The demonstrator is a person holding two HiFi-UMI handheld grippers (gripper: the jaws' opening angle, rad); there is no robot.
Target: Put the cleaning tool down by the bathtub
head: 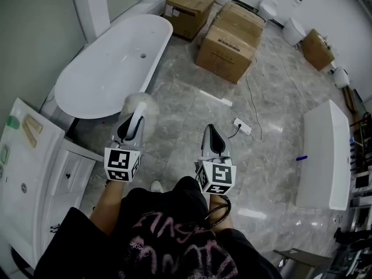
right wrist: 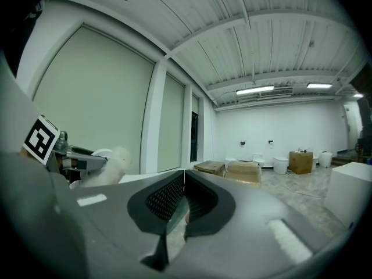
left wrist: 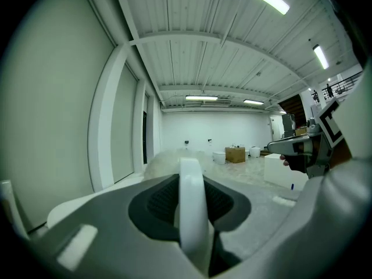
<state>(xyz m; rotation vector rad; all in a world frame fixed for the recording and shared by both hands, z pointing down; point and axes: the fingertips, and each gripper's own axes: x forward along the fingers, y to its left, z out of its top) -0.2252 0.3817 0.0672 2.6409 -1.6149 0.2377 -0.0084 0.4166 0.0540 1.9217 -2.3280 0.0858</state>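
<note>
The cleaning tool (head: 143,104) is not yet down: the left gripper (head: 130,127) pinches its handle (left wrist: 192,208) above the floor (head: 192,106), the bathtub (head: 99,74) at eleven o'clock of it, while the right gripper (head: 213,141) (jaws pressed together, empty) hangs idle.

- Noted at far left, along the wall: bathtub (head: 110,68), standing on the floor (head: 192,109).
- Nearer than the bathtub, against the same wall: cabinet (head: 35,173).
- Behind the bathtub's far end: cardboard box (head: 189,10); to its right, two larger boxes (head: 229,39) side by side.
- Further right, by the far wall: toilets (head: 293,31).
- At right edge: long unit (head: 325,156), well apart from the bathtub.
- Mid-floor, between larger boxes and right tool (head: 212,133): power strip (head: 242,125).
- In foreground: left tool (head: 132,121) and right tool side by side, apart.
- Between left tool's jaws: cleaning tool (head: 141,104), head forward, near the bathtub's near end.
</note>
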